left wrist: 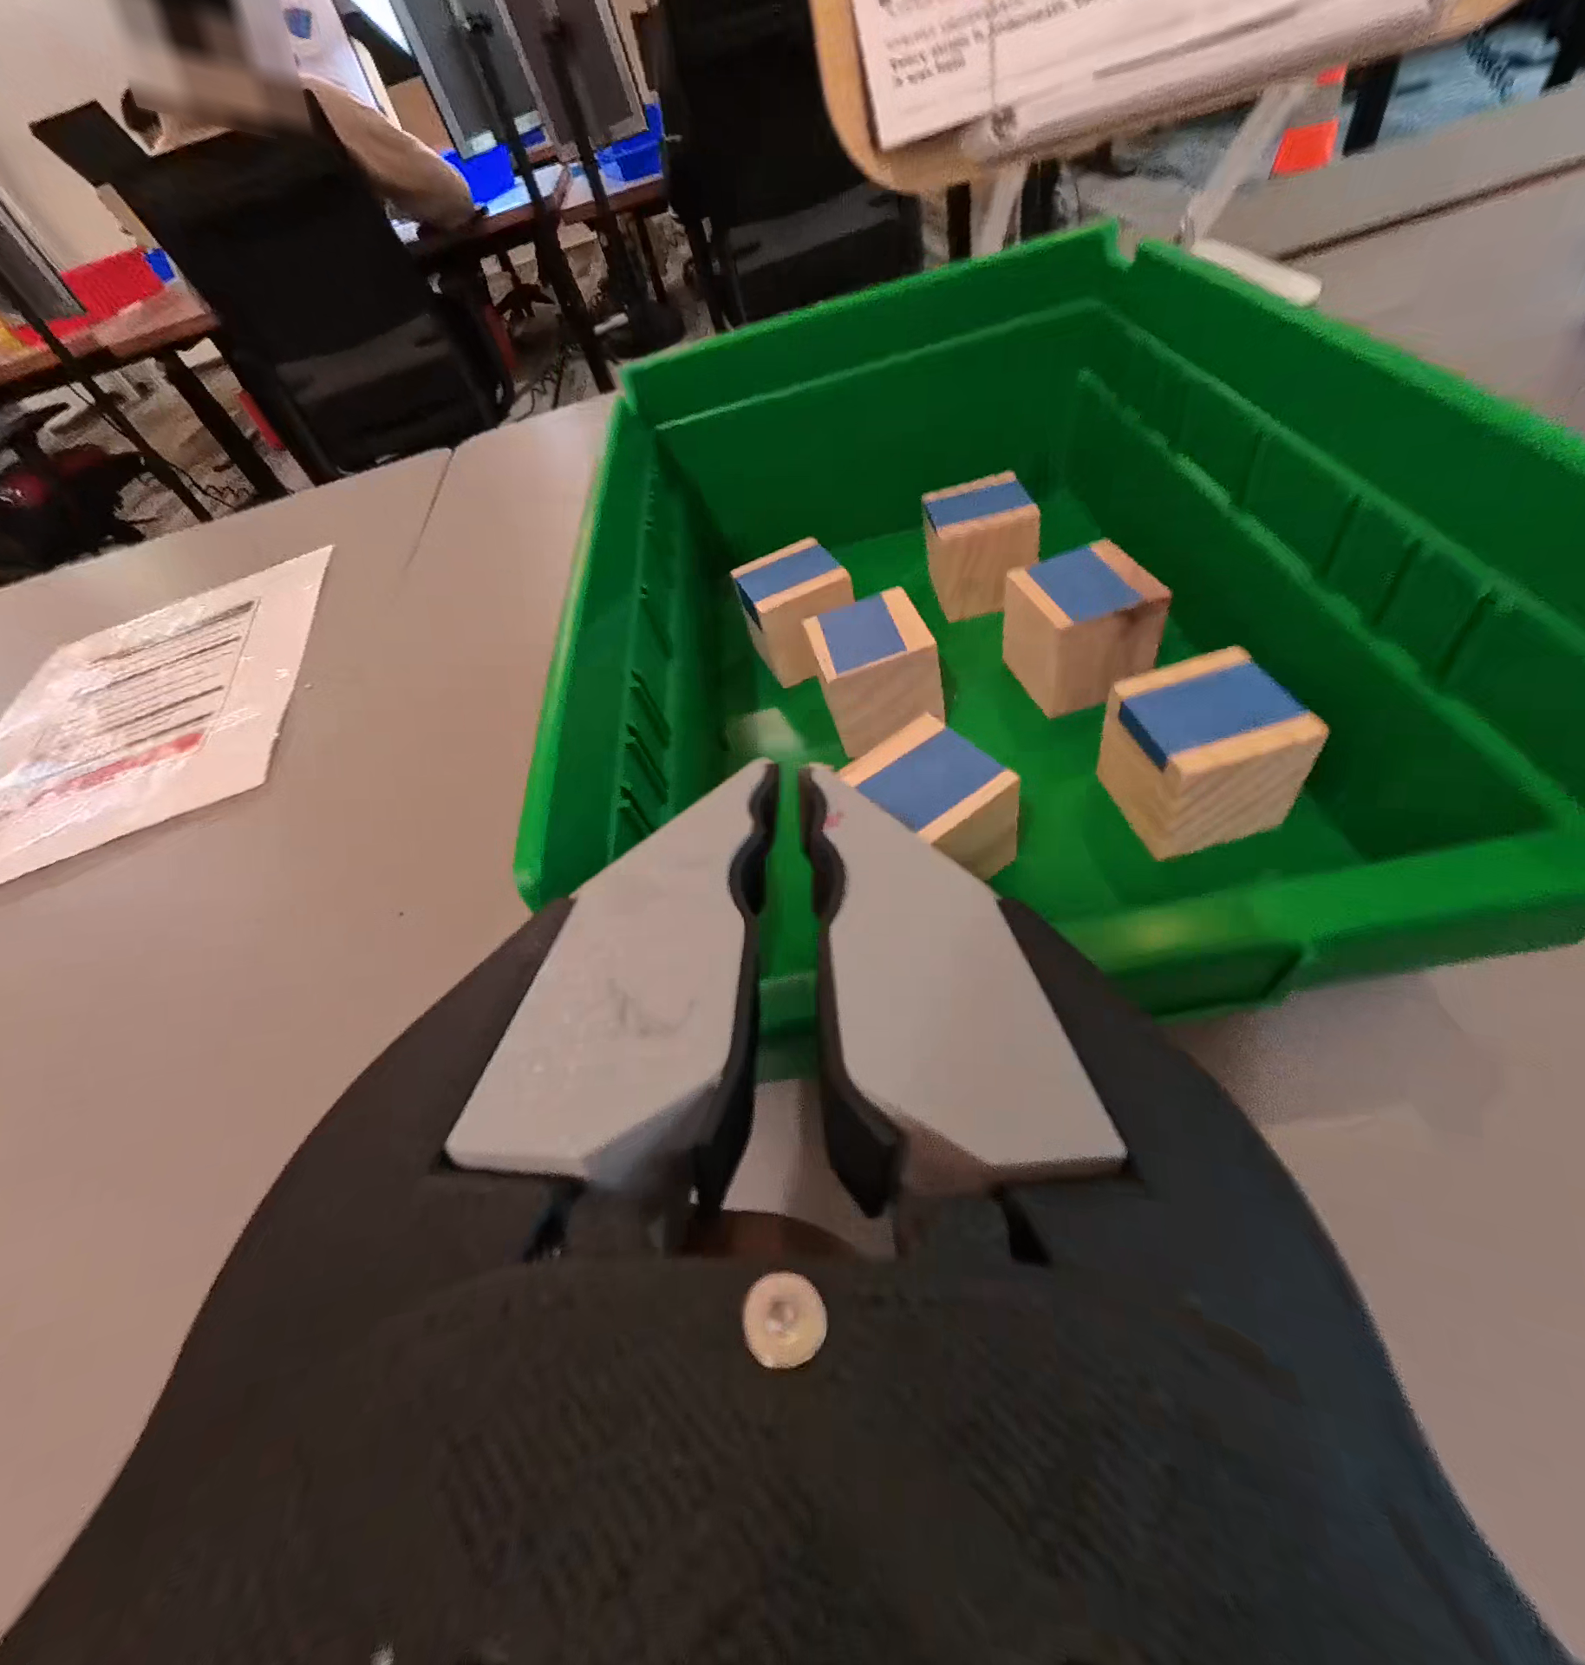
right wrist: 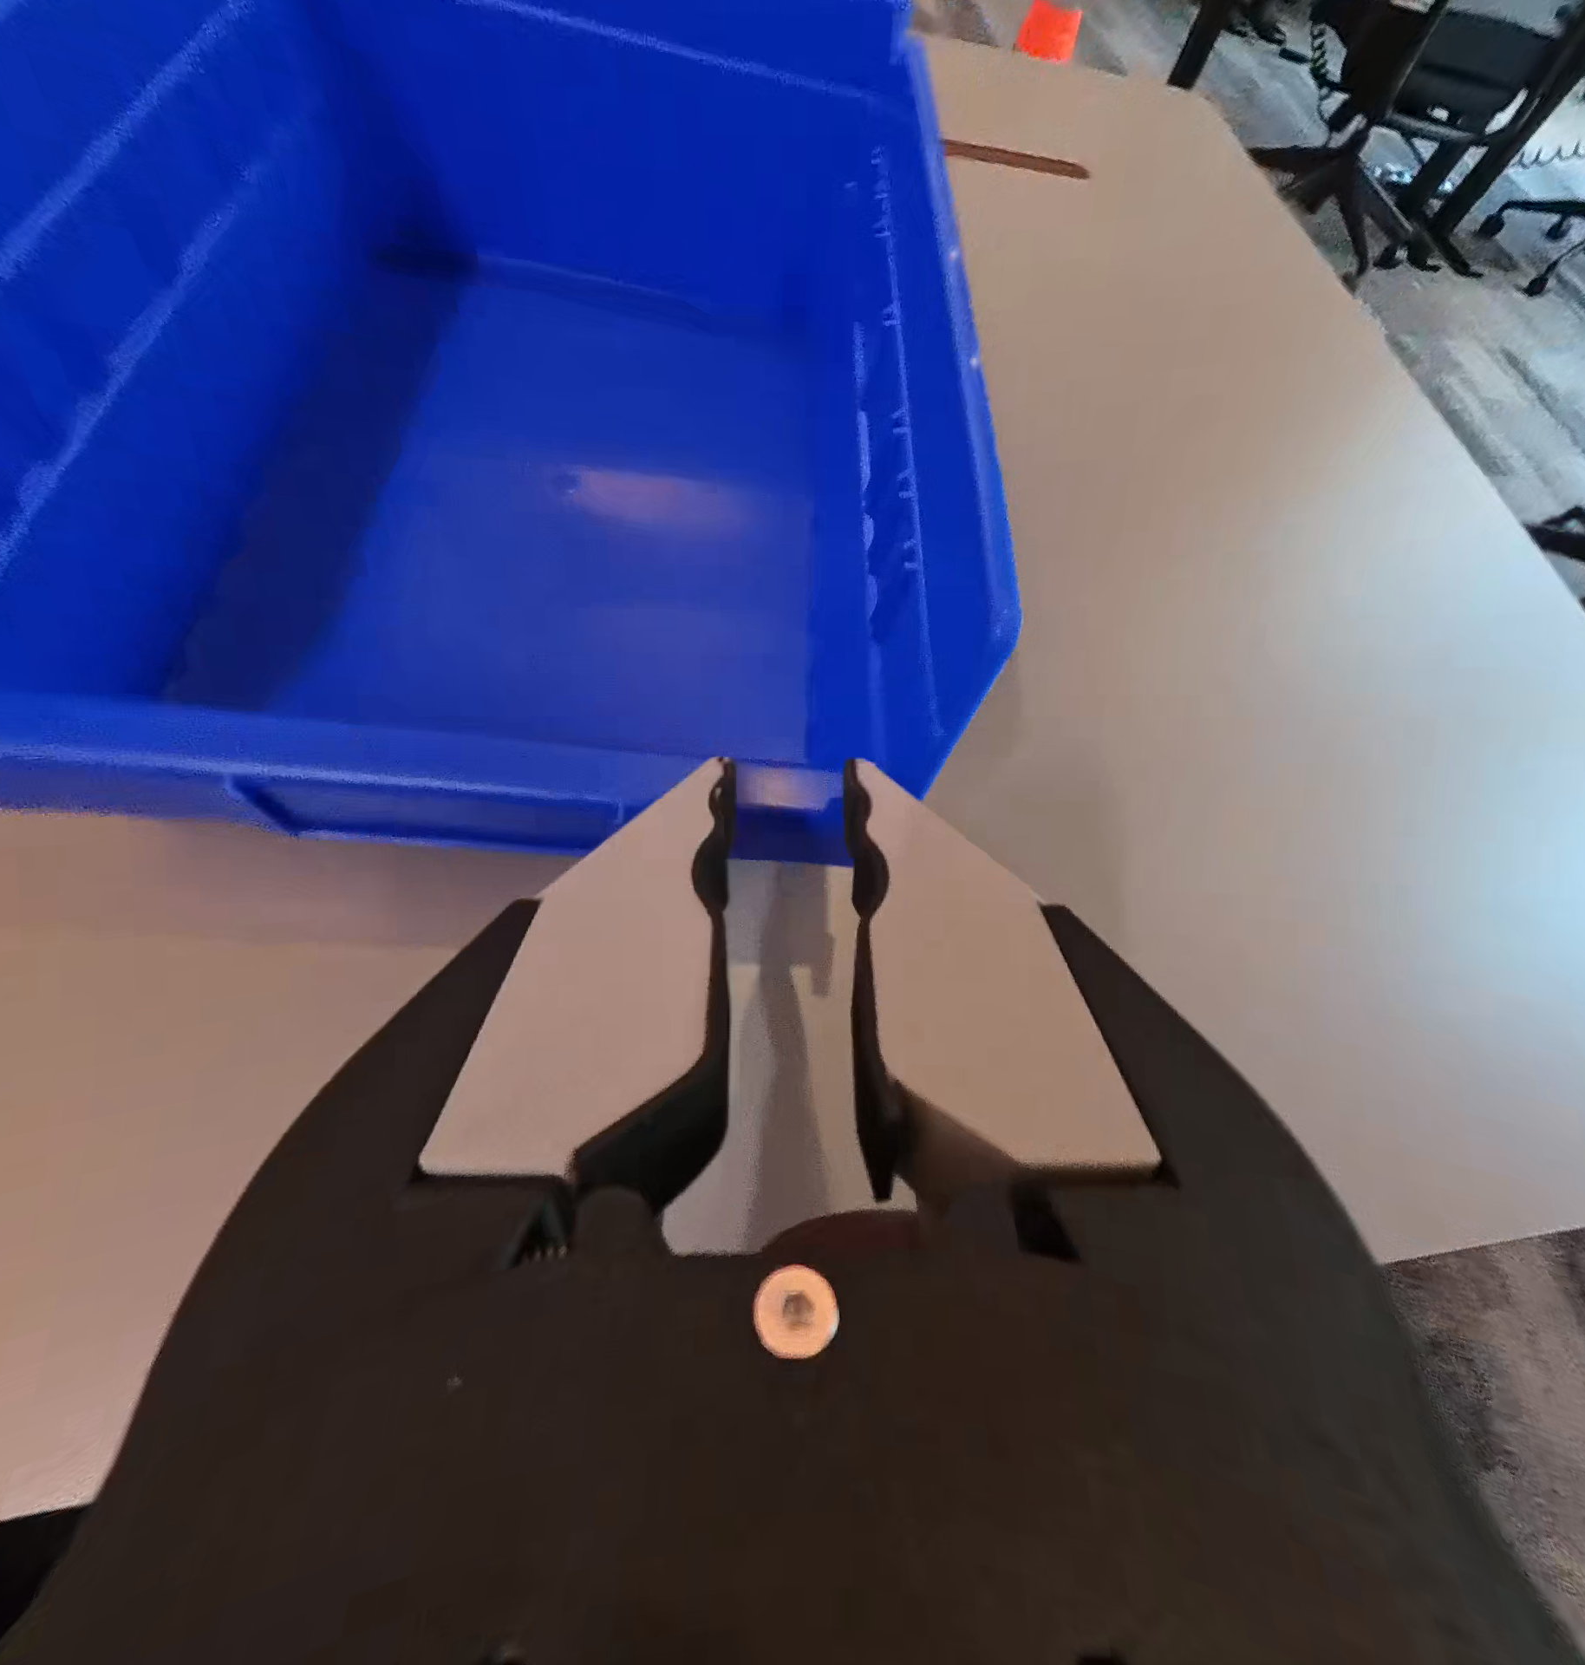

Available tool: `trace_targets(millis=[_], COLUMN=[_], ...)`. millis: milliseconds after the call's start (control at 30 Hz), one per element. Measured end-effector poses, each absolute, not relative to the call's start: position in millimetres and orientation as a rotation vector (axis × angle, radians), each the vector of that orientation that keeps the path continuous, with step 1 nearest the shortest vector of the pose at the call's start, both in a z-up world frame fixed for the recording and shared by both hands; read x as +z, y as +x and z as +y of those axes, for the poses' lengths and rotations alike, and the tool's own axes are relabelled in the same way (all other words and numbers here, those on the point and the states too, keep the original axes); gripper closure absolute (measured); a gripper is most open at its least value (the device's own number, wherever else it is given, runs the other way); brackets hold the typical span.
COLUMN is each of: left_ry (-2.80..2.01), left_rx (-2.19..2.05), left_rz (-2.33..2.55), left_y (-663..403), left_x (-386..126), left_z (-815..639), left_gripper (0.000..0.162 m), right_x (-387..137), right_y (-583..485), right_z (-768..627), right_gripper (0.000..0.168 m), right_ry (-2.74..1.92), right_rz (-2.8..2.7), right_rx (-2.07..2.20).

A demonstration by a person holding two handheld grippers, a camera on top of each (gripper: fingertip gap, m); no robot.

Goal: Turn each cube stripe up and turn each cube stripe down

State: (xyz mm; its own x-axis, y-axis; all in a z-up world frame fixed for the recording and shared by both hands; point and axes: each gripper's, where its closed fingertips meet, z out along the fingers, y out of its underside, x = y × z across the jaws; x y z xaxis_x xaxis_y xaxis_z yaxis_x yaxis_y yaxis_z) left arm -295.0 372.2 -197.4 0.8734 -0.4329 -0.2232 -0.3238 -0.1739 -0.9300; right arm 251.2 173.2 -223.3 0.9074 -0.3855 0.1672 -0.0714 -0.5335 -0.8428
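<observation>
All six cubes [left wrist: 996, 658] in the green bin [left wrist: 861, 360] show stripes up; flipping down remains. The left gripper [left wrist: 789, 775] is nearly closed, the right gripper [right wrist: 784, 775] slightly apart; both hold nothing.

Nearest cube [left wrist: 942, 793] partly hidden behind jaws; blue bin [right wrist: 465, 793] cut off left and top

Right tongs [right wrist: 784, 775], slightly parted, hover at the blue bin's [right wrist: 410, 775] near rim.
</observation>
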Motion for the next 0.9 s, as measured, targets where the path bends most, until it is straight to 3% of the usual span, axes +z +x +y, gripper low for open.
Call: trace_targets(millis=[167,233,300,400,500,667,900], left_ry=[-1.71,-1.674,-1.663,-1.693,-1.739,-1.82,-1.843], left_rx=[-0.532,-0.482,-0.342,-0.234,-0.137,-0.202,-0.183], left_rz=[0.75,0.873,0.911,0.845,0.763,0.56,0.398], left_y=[-225,-188,-163,-146,-150,-176,-189], left_x=[-175,-187,-203,-215,-214,-215,-212], left_z=[308,287,291,314,335,361,365], left_gripper=[0.107,0.098,0.113,0.148,0.155,0.161,0.161], right_x=[-191,-189,-196,-211,-228,-230,-229], right_y=[195,146,99,80,103,135,163], right_z=[183,190,199,225,243,240,233], right_gripper=[0.132,0.123,0.119,0.123,0.155,0.165,0.165], right_ry=[-1.993,-2.008,-2.037,-2.06,-2.122,-2.107,-2.065], right_rz=[0.103,-0.028,-0.12,-0.144,-0.077,0.048,0.143], right_rx=[-0.204,-0.058,0.073,-0.044,-0.261,-0.365,-0.444])
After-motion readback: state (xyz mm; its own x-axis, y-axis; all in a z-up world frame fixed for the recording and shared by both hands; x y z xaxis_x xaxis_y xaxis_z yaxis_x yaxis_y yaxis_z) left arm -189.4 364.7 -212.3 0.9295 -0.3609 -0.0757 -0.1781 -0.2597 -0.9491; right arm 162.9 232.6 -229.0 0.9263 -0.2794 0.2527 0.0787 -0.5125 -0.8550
